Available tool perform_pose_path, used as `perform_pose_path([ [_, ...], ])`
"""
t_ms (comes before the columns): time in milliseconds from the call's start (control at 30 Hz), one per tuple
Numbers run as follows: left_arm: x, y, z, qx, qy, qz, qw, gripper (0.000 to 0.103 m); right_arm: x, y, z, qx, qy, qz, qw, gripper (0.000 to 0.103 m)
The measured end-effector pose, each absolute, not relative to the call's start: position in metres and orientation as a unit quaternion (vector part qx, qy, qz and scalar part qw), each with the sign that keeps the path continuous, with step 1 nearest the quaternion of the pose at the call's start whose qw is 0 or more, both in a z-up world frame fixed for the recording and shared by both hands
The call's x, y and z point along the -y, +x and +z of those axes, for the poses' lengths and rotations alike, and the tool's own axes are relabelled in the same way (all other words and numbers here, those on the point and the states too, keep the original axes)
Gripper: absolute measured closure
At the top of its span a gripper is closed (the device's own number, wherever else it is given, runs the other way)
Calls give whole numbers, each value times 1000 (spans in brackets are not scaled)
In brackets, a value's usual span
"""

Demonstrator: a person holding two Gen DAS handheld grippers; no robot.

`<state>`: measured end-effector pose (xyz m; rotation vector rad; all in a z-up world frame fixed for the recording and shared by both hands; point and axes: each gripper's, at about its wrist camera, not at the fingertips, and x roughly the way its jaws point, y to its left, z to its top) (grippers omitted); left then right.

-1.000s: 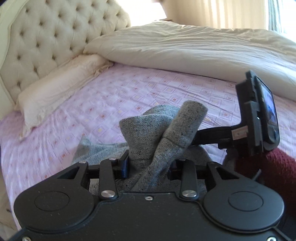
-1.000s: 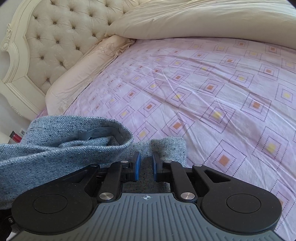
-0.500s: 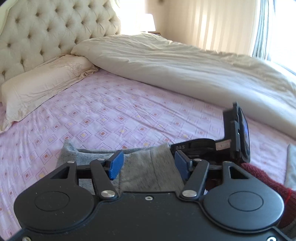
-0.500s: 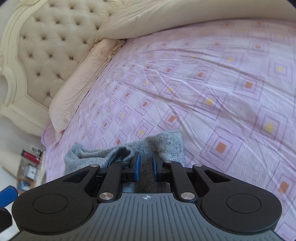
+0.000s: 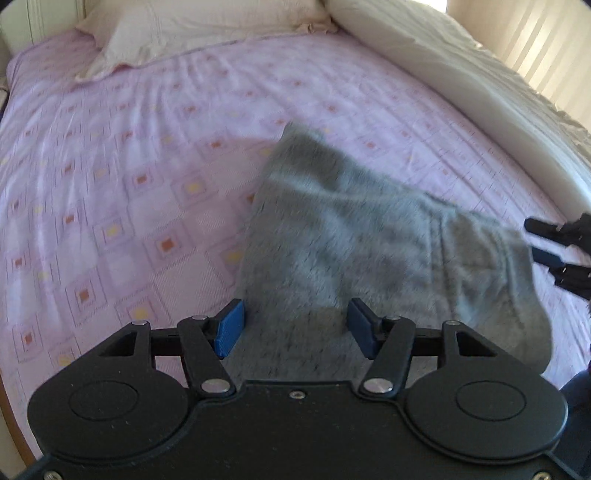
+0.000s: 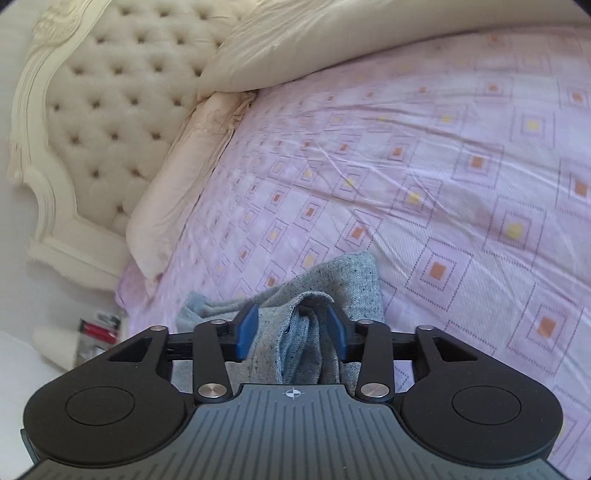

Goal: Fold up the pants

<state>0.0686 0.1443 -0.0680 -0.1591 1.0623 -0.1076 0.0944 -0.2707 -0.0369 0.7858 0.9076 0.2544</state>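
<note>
Pink sheet (image 5: 155,155), perhaps pillow (image 5: 192,29) beyond

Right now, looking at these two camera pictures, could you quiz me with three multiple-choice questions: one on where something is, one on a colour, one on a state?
1. Where does the grey knitted pants lie?
A. on the pink patterned bedsheet
B. on the floor
C. on the cream pillow

2. What colour are the pads on the left gripper?
A. red
B. blue
C. white

3. How do the jaws of the right gripper stand?
A. clamped tight
B. out of sight
C. apart, with cloth between them

Answers: 1 A, the sheet surrounds the cloth; 2 B, both pads show blue; 3 C, a clear gap shows beside the fabric.
</note>
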Motion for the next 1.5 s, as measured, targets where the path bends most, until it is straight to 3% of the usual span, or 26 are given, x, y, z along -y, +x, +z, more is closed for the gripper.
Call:
perform_pose_path([
  [100, -154, 53, -83, -504, -92, -59, 857, 33, 265, 98, -38, -434, 354, 120, 820, 60],
  [533, -183, 20, -70, -485, -123, -64, 864, 34, 260, 117, -47, -447, 305, 121, 832, 57],
  [867, -194, 16, -66, -471, -113, -46, 874, 37, 231, 103, -40, -525, 240, 195, 793, 53],
  [933, -195, 17, -64, -469, -113, -43, 875, 37, 226, 100, -36, -518, 221, 195, 803, 62],
  [967, -196, 19, -63, -466, -114, -41, 876, 37, 223, 97, -31, -509, 209, 196, 811, 74],
  [1000, -197, 20, -60, -463, -116, -39, 878, 37, 220, 94, -25, -498, 195, 199, 821, 79],
  [1233, -182, 50, -34, -426, -125, -46, 895, 37, 194, 77, 42, -362, 77, 224, 902, 83],
  [1367, -153, 64, -41, -432, -90, -61, 895, 37, 205, 98, 8, -414, 75, 148, 895, 84],
  [1500, -135, 70, -79, -492, -50, -66, 867, 36, 215, 104, -29, -467, 104, 107, 872, 83],
])
